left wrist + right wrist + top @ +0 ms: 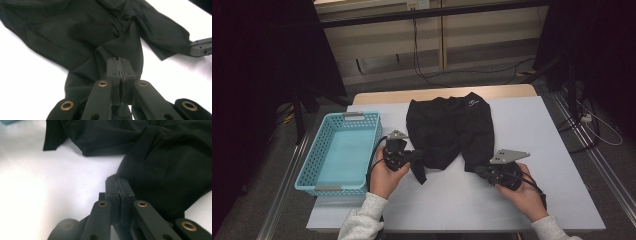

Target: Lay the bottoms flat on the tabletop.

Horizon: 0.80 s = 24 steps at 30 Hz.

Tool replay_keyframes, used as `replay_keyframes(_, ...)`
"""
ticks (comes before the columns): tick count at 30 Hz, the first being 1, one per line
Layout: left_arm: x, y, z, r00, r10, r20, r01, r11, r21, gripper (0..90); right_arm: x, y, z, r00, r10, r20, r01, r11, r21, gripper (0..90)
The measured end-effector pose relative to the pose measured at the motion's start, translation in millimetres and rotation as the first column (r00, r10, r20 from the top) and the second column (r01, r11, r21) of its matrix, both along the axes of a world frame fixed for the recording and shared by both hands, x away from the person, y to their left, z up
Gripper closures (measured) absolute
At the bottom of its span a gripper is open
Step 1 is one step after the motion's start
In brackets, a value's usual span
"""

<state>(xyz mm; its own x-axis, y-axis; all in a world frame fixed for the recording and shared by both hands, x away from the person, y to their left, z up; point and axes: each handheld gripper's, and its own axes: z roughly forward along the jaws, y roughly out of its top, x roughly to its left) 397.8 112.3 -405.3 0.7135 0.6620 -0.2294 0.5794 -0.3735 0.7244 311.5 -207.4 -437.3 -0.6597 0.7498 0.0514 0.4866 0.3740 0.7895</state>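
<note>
A pair of black shorts (447,125) lies flat on the white table (537,150), waistband at the far side and legs toward me. My left gripper (414,157) is shut on the hem of the left leg, and in the left gripper view the cloth (75,30) bunches up into the pinched jaws (120,62). My right gripper (479,171) is shut on the edge of the right leg; in the right gripper view its closed jaws (117,182) bite the border of the dark fabric (170,165). The right gripper (201,47) also appears far right in the left gripper view.
A light blue plastic basket (339,150) with nothing in it stands at the table's left edge, close beside my left hand. Bare white tabletop stretches to the right of the shorts and in front of them. Cables run across the floor behind the table.
</note>
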Motion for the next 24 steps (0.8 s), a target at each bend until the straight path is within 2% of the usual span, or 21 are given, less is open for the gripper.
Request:
replay_keyframes(2,-0.8,-3.6,-2.4,0.9998,-0.012,-0.018,0.012,0.9999,0.006,88.0,0.1,1.0,0.3,0.9997,-0.021,0.011,0.021,0.9998,0.002,89.2)
replay_keyframes(5,-1.2,-4.6,-2.2,0.9998,-0.015,-0.015,0.015,0.9999,0.000,88.1,-0.8,2.0,4.8,0.9995,-0.018,0.026,0.017,0.9996,0.023,89.3)
replay_keyframes(7,-1.4,-3.9,0.1,0.9999,-0.013,-0.010,0.013,0.9999,-0.011,88.2,-1.9,4.4,7.8,0.9989,-0.015,0.044,0.014,0.9997,0.021,89.4)
replay_keyframes(11,-1.8,-4.3,1.6,0.9998,-0.017,-0.007,0.017,0.9996,-0.022,88.1,-2.4,11.0,13.2,0.9988,-0.006,0.049,0.002,0.9955,0.094,89.4)
replay_keyframes(12,-1.9,-4.9,1.1,0.9998,-0.017,-0.009,0.017,0.9996,-0.024,88.1,-2.9,14.8,12.9,0.9988,0.003,0.048,-0.008,0.9958,0.091,89.3)
replay_keyframes(14,-1.9,-6.3,-0.4,0.9996,-0.021,-0.018,0.020,0.9995,-0.023,88.1,-3.3,23.3,8.9,0.9986,0.031,0.043,-0.032,0.9989,0.033,88.4)
replay_keyframes(15,-1.9,-6.5,-0.9,0.9996,-0.022,-0.017,0.021,0.9995,-0.021,88.0,-2.5,26.4,4.6,0.9988,0.041,0.027,-0.041,0.9991,0.005,84.7)
replay_keyframes(16,-1.9,-6.3,-0.9,0.9995,-0.025,-0.018,0.024,0.9995,-0.020,87.9,-1.1,27.5,0.1,0.9991,0.043,0.004,-0.043,0.9991,0.002,79.5)
replay_keyframes(18,-2.3,-6.1,0.3,0.9997,-0.025,-0.002,0.025,0.9995,-0.020,86.7,0.1,24.7,-3.1,0.9992,0.038,-0.008,-0.038,0.9988,0.030,74.6)
replay_keyframes(20,-2.8,-7.1,1.5,0.9994,-0.034,-0.008,0.034,0.9992,-0.022,83.6,0.8,17.5,2.1,0.9998,0.009,0.020,-0.010,0.9991,0.041,65.3)
replay_keyframes(22,-4.1,-10.7,1.1,0.9992,-0.040,0.001,0.040,0.9989,-0.025,73.5,2.0,5.8,7.5,0.9976,-0.053,0.045,0.050,0.9973,0.053,57.4)
replay_keyframes(24,-4.8,-14.3,0.3,0.9989,-0.045,0.016,0.045,0.9986,-0.026,60.7,4.2,-9.0,8.4,0.9899,-0.133,0.049,0.130,0.9902,0.051,52.4)
